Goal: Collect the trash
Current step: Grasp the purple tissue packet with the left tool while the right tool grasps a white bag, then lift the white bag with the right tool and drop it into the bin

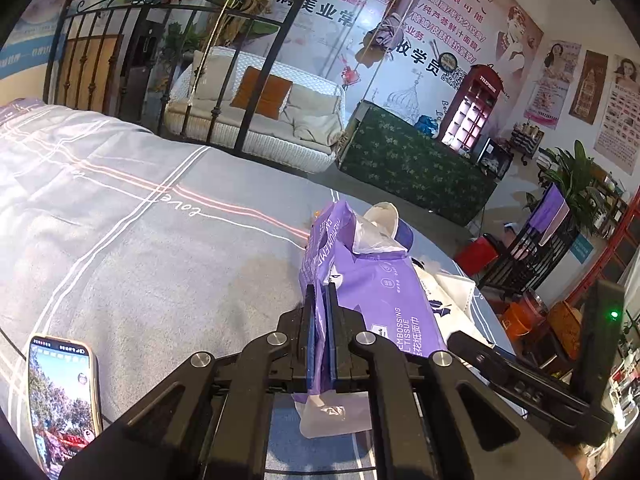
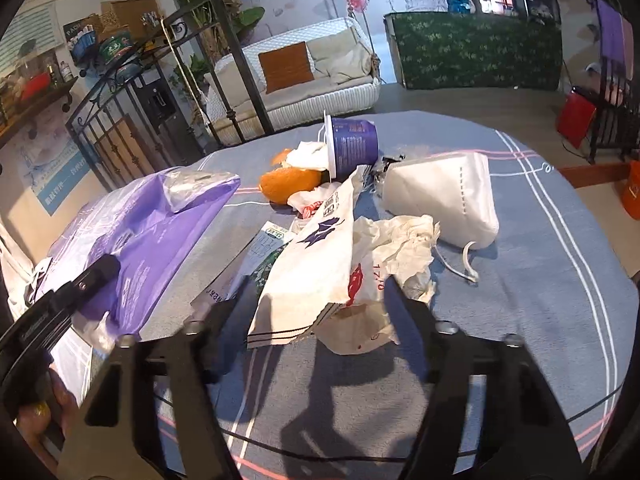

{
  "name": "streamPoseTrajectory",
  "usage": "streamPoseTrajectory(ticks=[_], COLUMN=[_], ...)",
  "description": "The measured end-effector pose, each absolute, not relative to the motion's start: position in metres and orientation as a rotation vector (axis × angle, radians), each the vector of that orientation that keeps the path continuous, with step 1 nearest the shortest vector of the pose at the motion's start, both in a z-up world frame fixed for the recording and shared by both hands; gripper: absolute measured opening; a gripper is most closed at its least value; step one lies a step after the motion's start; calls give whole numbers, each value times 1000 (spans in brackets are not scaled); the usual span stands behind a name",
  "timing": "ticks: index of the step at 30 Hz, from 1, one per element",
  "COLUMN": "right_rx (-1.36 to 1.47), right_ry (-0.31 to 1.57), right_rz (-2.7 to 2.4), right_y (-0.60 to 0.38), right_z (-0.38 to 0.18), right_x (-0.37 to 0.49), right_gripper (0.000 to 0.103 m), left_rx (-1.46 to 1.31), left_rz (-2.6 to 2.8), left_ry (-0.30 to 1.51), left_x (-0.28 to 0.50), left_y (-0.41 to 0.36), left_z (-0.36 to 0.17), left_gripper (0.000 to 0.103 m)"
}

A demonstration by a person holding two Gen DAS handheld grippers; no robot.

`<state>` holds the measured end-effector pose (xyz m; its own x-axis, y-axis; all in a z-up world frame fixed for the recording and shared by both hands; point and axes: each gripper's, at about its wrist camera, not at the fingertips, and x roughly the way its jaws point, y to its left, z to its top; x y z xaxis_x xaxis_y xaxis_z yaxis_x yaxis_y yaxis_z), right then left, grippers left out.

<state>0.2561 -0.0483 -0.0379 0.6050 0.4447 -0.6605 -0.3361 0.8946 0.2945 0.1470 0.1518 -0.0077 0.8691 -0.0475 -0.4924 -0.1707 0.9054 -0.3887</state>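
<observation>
Our left gripper (image 1: 320, 320) is clenched on a crumpled purple tissue wrapper (image 1: 360, 264), lifted over the bed (image 1: 160, 240). Our right gripper (image 2: 316, 300) spread wide around a white paper bag (image 2: 312, 264); beyond, face mask (image 2: 444, 196), orange peel (image 2: 288, 184), purple cup (image 2: 354, 144).

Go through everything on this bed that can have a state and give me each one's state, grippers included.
left gripper: shut on purple tissue pack.
purple tissue pack: torn open, held up.
right gripper: open around the white paper bag.
white paper bag: flattened, creased.
yogurt cup: tipped on its side.
face mask: folded.
phone: screen lit.
</observation>
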Motion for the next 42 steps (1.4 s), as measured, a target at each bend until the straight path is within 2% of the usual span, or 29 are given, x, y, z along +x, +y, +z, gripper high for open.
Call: streamPoseTrajectory(ticks=[1,2,5,7,14,27,42], right_rx=[155,159,162,150,92,3,103], right_ry=[810,817,813,789,700,543,537], right_rz=[462,468,478,480,469,379,104], right_y=[-47,-46,-45,-46,-55,-100,-229], right_z=[-40,-41,-42,-39,-20,-1,0], right_x=[257,257,252,244,212,150,130], right_gripper=[29,21,11,8,4,3,3], left_rx=[-439,-438,-441,-441,-438,-421,-342], left_rz=[66,62,52,47,19,-39,-219], left_ry=[518,520,524,525,522,505,524], left_x=[146,145,144,142,141,134,135], left_y=[152,152,150,149,144,126,47], left_z=[-8,-9,-12,-13,-11,-6,-3], left_gripper=[5,5,5,5,5,5,5])
